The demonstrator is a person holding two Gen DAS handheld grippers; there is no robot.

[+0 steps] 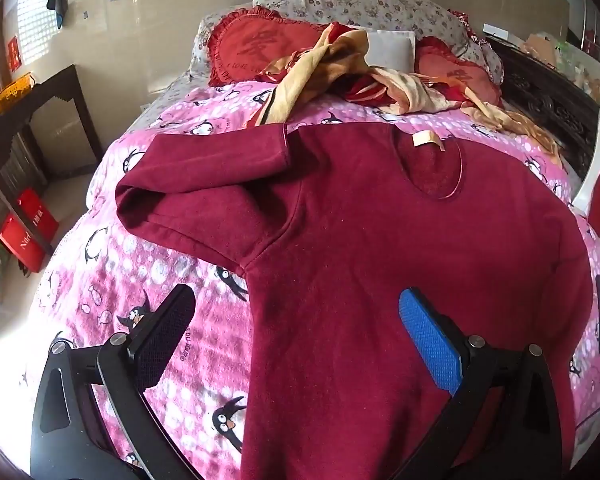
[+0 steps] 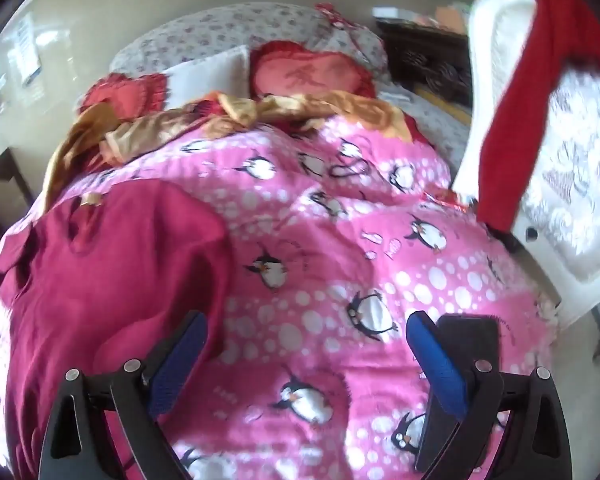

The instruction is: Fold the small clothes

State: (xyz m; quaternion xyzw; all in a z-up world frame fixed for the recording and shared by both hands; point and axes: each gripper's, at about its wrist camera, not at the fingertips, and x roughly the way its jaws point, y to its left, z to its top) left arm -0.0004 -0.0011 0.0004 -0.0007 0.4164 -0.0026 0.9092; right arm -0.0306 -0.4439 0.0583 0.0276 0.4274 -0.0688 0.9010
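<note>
While the maroon top (image 1: 380, 240) lies flat on the penguin blanket (image 1: 148, 280), collar toward the pillows (image 1: 340, 4), folding looks only partly begun: one sleeve (image 1: 204, 184) is bent back near the top's shoulder, and the other side seems already tucked in, though I cannot be sure. Over the top's lower edge hangs the left gripper (image 1: 296, 320), fingers spread wide and empty. Beside the top, over bare blanket, hangs the right gripper (image 2: 304, 344), fingers also wide, holding nothing. Next, I judge, the bent sleeve needs laying across the top's body, then the hem pinched and carried toward the collar.
</note>
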